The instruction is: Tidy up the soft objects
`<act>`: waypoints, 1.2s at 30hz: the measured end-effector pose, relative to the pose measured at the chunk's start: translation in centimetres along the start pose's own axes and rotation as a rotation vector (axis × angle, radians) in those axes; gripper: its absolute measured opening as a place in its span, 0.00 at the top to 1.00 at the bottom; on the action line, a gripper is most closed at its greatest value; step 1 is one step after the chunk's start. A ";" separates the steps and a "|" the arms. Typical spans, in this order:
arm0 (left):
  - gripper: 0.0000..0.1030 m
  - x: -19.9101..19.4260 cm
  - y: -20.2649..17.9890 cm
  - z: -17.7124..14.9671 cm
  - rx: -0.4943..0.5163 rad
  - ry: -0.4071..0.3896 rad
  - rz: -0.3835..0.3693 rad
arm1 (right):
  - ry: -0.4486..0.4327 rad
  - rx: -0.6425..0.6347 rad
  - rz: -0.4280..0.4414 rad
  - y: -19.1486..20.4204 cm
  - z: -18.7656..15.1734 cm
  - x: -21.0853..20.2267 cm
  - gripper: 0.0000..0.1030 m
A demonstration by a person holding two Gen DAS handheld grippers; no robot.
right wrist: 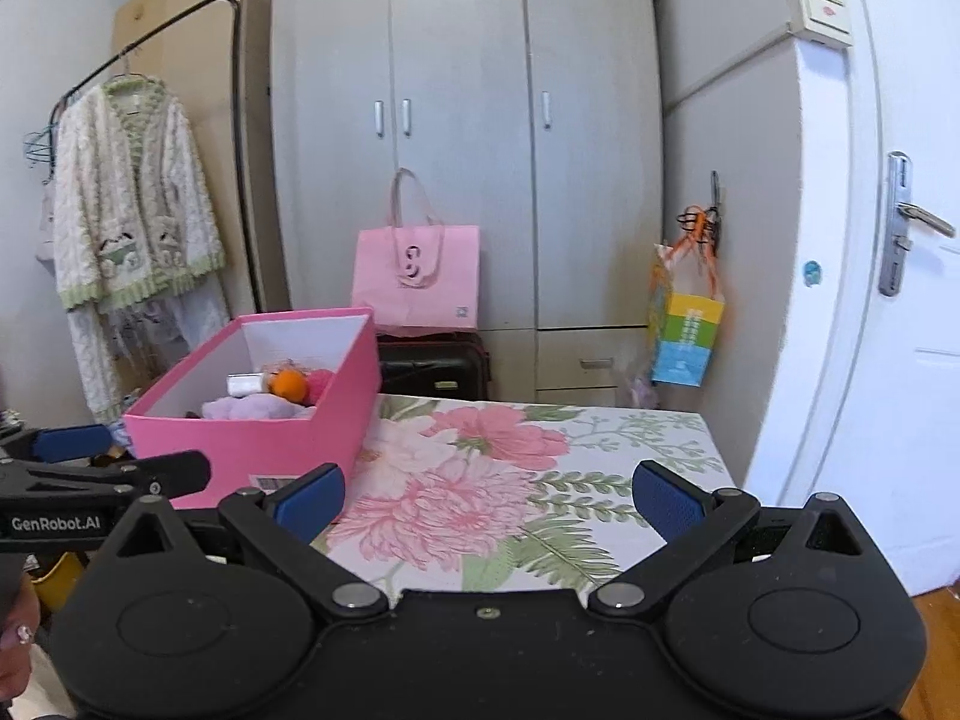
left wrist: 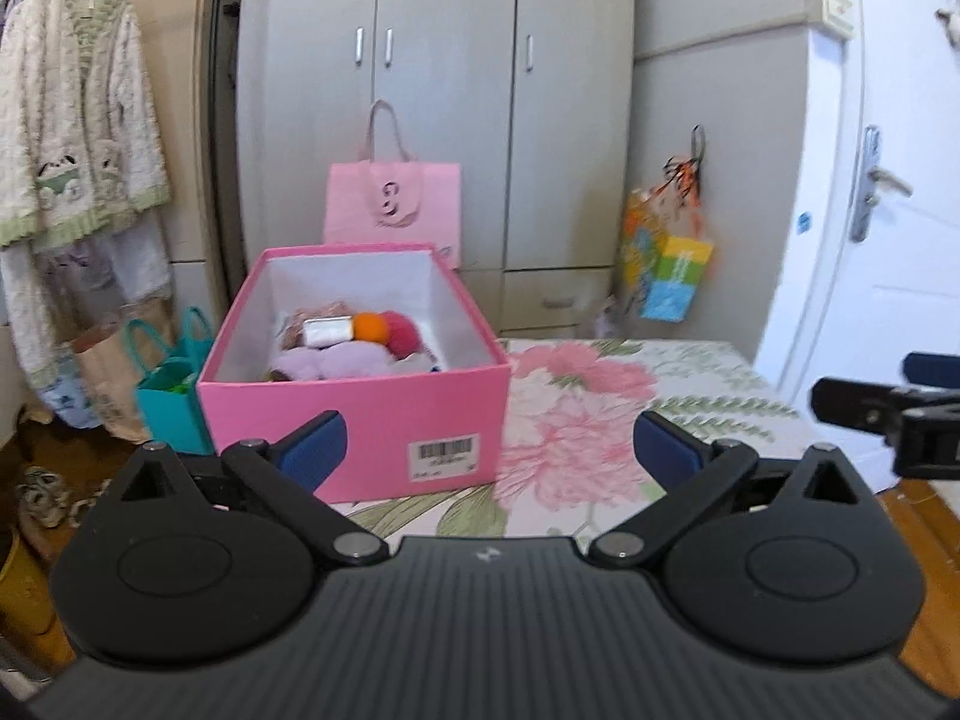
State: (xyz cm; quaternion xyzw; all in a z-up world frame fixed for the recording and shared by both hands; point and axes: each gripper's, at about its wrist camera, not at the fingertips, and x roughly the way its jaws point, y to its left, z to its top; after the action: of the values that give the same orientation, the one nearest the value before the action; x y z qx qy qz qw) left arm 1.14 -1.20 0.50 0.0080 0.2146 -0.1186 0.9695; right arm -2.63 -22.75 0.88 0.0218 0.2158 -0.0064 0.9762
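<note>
An open pink box (left wrist: 354,414) stands on the floral table (left wrist: 606,414). Inside lie soft things: a lilac plush (left wrist: 336,363), an orange ball (left wrist: 371,326), a magenta pompom (left wrist: 403,331) and a small white package (left wrist: 327,330). My left gripper (left wrist: 489,450) is open and empty, just in front of the box. My right gripper (right wrist: 489,495) is open and empty over the table (right wrist: 600,450), to the right of the box (right wrist: 252,450). The orange ball (right wrist: 288,384) and lilac plush (right wrist: 252,407) show there too. The left gripper shows at the left of the right wrist view (right wrist: 108,474).
A grey wardrobe (left wrist: 444,96) stands behind with a pink bag (left wrist: 393,210) against it. A colourful bag (left wrist: 675,276) hangs at its side. A white door (left wrist: 888,180) is at right. A fluffy cardigan (left wrist: 72,132) hangs at left above teal bags (left wrist: 171,384).
</note>
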 end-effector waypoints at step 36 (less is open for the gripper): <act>0.00 -0.4 -0.6 -1.1 0.003 0.018 0.132 | -0.008 0.002 -0.093 0.3 -1.3 -1.3 0.00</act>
State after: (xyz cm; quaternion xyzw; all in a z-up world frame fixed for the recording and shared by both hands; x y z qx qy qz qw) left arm 0.23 -1.62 -0.32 0.0249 0.2218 -0.0545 0.9732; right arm -4.34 -22.35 0.28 0.0125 0.2128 -0.0518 0.9756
